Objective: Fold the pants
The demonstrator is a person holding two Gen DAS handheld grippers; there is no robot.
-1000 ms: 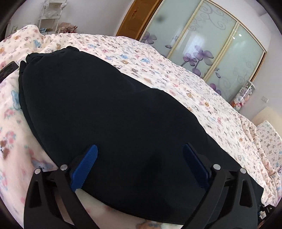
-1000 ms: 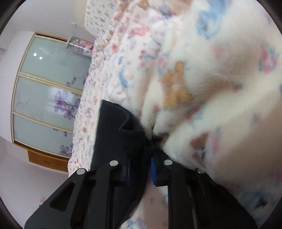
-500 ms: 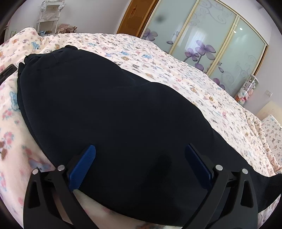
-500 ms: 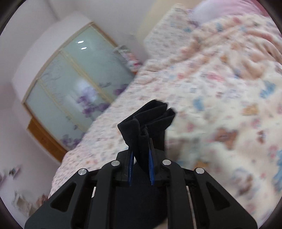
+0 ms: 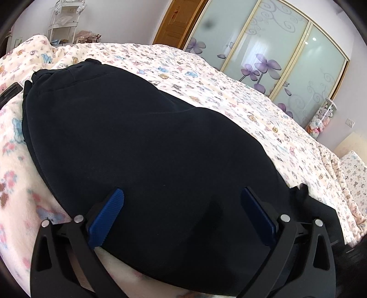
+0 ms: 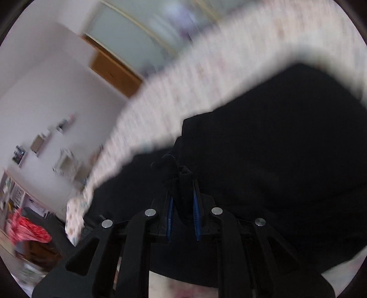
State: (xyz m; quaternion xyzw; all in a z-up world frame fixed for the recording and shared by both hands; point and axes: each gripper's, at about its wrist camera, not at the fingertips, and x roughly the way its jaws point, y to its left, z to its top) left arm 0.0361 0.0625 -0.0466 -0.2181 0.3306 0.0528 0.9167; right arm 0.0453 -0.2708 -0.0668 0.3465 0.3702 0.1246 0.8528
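Left gripper (image 5: 181,215): nearest the lens, spread wide, blue pads (image 5: 106,217) well apart, nothing between them, poised over the near part of the pants.
Right gripper (image 6: 182,206): pressed together on a bunched fold of dark cloth, a tuft of it poking up between the pads (image 6: 196,206); this view is badly smeared by motion blur.
Pants (image 5: 142,146): dark navy, lying long and flat on the bed, running from the left gripper away to a far end at upper left; in the right wrist view the pants (image 6: 286,149) fill most of the frame.
Bed (image 5: 229,96): cream blanket with a small bear print, under and all around the pants.
Dark flat object (image 5: 10,92): at the left edge of the bed, just beside the far end of the pants; too little shows to name it.
Wardrobe (image 5: 275,52): frosted sliding doors with purple flowers, beyond the bed.
Door (image 5: 176,20): wooden, left of the wardrobe.
Shelf (image 5: 62,25): white, against the far wall.
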